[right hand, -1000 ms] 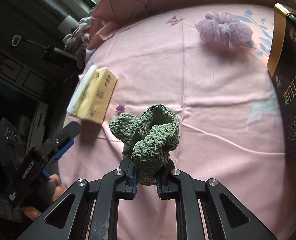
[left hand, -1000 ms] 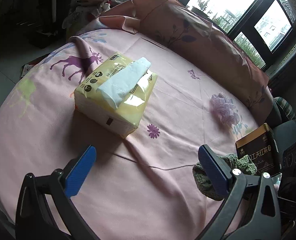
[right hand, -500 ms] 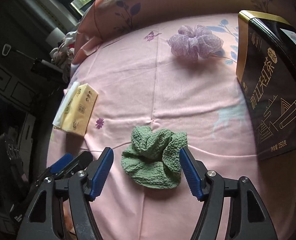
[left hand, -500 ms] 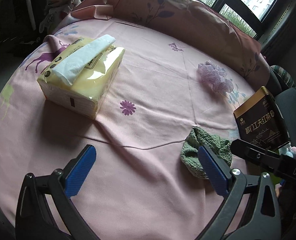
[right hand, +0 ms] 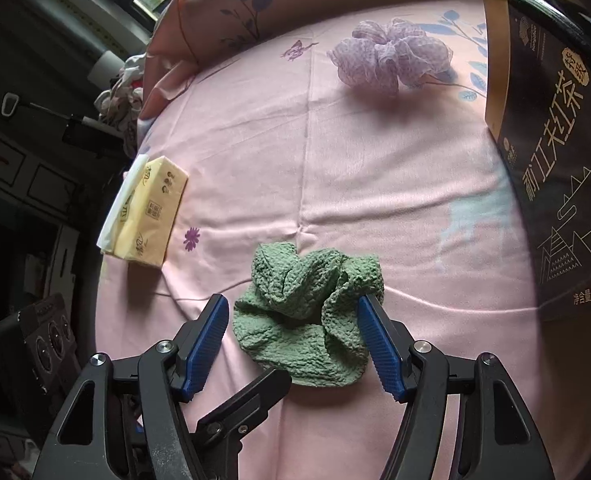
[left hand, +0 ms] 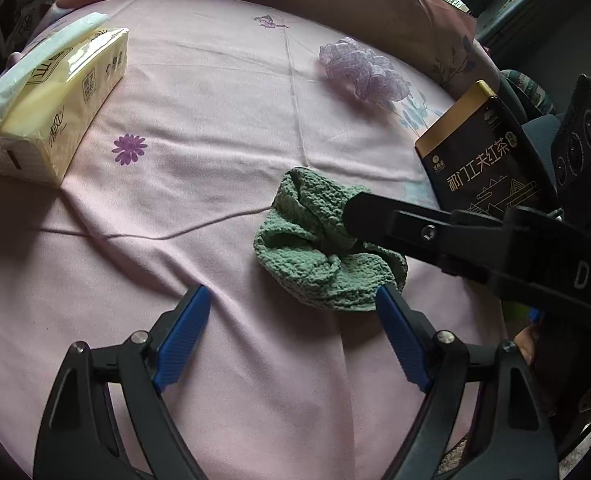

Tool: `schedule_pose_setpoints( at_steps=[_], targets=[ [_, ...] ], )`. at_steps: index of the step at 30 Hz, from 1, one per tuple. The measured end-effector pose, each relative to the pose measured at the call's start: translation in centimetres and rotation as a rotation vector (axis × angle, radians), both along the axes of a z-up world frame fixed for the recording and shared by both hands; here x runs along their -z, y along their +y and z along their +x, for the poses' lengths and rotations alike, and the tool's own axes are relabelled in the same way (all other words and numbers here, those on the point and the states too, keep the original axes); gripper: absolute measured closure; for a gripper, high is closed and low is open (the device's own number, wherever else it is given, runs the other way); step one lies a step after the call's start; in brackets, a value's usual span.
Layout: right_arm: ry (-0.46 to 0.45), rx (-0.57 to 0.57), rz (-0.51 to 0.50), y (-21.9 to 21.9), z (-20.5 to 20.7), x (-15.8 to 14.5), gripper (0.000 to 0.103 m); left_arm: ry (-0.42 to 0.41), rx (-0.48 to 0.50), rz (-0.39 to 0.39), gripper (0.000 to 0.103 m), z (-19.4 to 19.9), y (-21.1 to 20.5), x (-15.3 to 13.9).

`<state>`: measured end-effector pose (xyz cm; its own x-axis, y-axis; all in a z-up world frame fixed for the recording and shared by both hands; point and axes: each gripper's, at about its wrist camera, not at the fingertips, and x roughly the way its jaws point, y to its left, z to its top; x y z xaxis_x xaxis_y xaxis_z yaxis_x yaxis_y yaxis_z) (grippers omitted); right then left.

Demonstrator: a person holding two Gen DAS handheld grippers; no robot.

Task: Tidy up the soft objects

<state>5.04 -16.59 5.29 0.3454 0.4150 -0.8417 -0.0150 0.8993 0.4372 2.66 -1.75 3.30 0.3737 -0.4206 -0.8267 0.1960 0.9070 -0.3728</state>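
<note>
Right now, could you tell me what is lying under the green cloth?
The green cloth rests directly on the pink bedsheet. Nothing else shows around its edges, but its crumpled folds hide whatever might be beneath.

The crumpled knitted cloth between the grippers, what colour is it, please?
Sage green, clearest in the right wrist view.

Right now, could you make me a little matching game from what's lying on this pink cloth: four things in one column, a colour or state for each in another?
Things:
1. crumpled cloth
2. scrunchie
3. tissue pack
4. tea box

Descriptions:
A. black with gold edge, standing
B. yellow, a white tissue poking out
C. green, between the open right claw fingers
D. lilac, lying alone

Pairs: 1-C, 2-D, 3-B, 4-A
</note>
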Motion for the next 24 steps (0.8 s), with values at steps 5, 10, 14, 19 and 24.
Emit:
schedule_pose_setpoints(
  at_steps=[5, 10, 14, 19, 24],
  targets=[
    [0.009, -0.053, -0.009, 0.9, 0.4, 1.4, 0.057, -0.031, 0.033, -0.026, 0.043, 0.0, -0.9, 0.1],
    [-0.006, -0.081, -0.009, 1.5, -0.1, 1.5, 0.076, -0.014, 0.027, -0.082, 0.052, 0.4, -1.0, 0.1],
    [-0.055, -0.077, 0.068, 0.6, -0.7, -0.3, 0.076, -0.089, 0.036, -0.121, 0.053, -0.4, -0.6, -1.8],
    [-0.186, -0.08, 0.095, -0.2, -2.4, -4.3, 0.076, -0.231, 0.064, -0.149, 0.053, -1.9, -0.8, -5.5],
    [-0.158, -0.085, 0.172, -1.7, -2.5, -5.1, 0.076, -0.297, 0.078, -0.124, 0.049, -2.6, -0.9, -6.3]
  ],
)
